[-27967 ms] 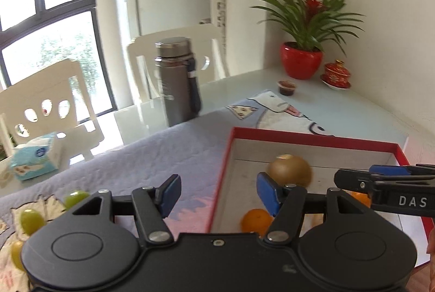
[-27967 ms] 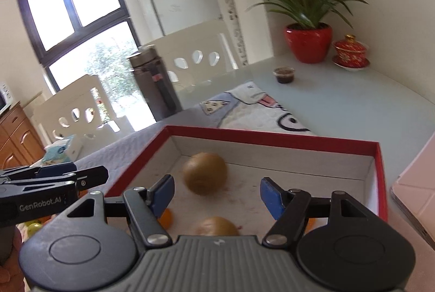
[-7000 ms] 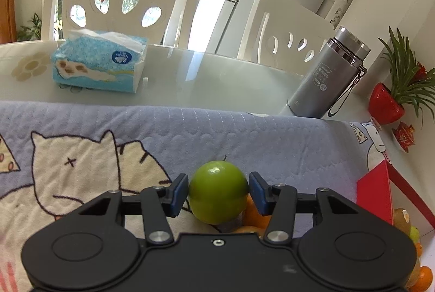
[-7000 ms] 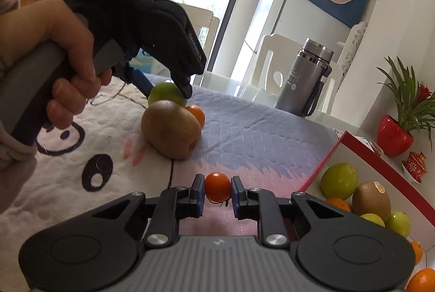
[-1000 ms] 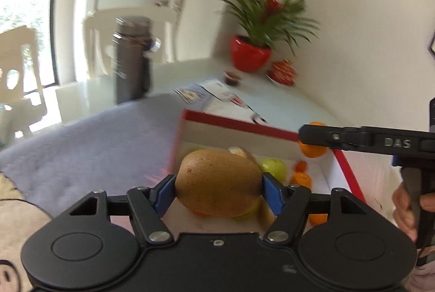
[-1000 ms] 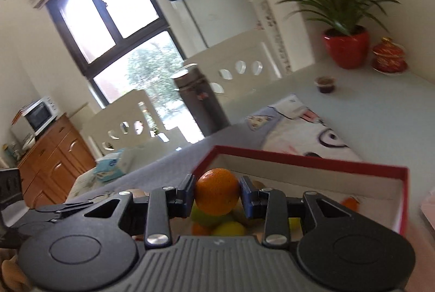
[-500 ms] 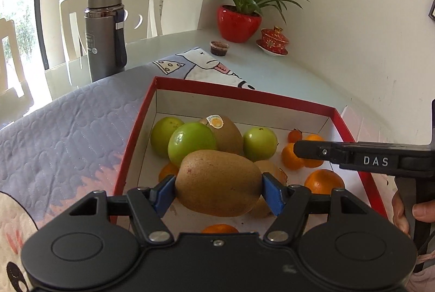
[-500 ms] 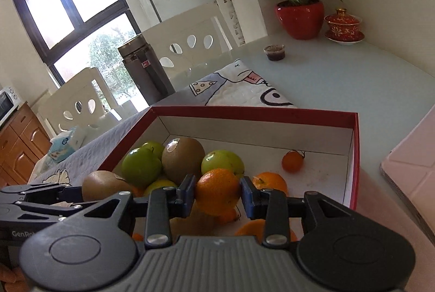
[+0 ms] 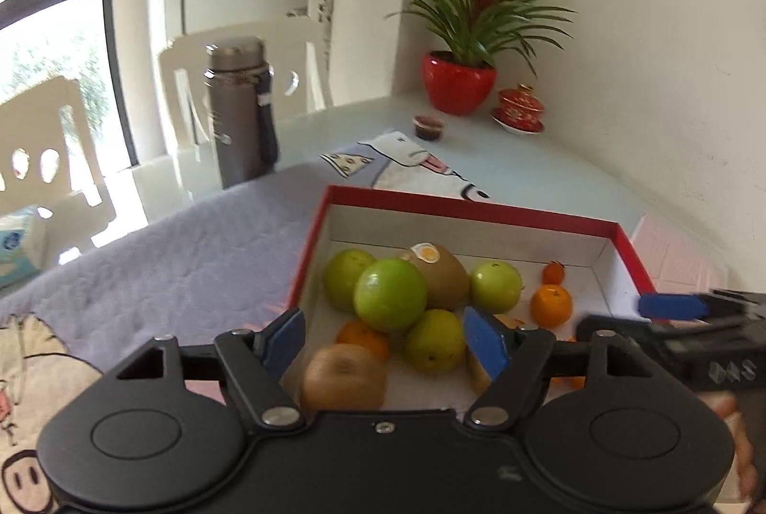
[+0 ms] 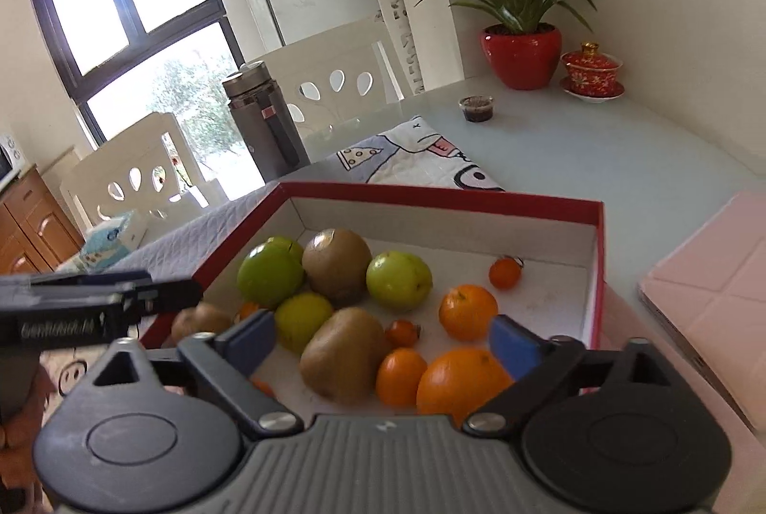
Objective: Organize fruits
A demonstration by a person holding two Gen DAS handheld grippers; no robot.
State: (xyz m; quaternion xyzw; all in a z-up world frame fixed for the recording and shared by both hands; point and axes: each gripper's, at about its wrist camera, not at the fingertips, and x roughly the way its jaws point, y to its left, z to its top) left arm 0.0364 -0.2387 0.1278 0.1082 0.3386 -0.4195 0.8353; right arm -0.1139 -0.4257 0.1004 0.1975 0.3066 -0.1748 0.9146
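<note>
We hold our left gripper [image 9: 385, 339] and right gripper [image 10: 383, 341] spread wide and empty above the red box [image 10: 431, 193]. The kiwis [image 10: 344, 358], green apples [image 9: 390, 294] and oranges [image 10: 467, 310] all lie inside it, clustered on its white floor.

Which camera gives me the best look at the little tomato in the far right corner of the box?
Right wrist: the small tomato sits unobstructed on the red box's bare floor, stem visible. The left wrist view shows the same tomato smaller and blurrier.
</note>
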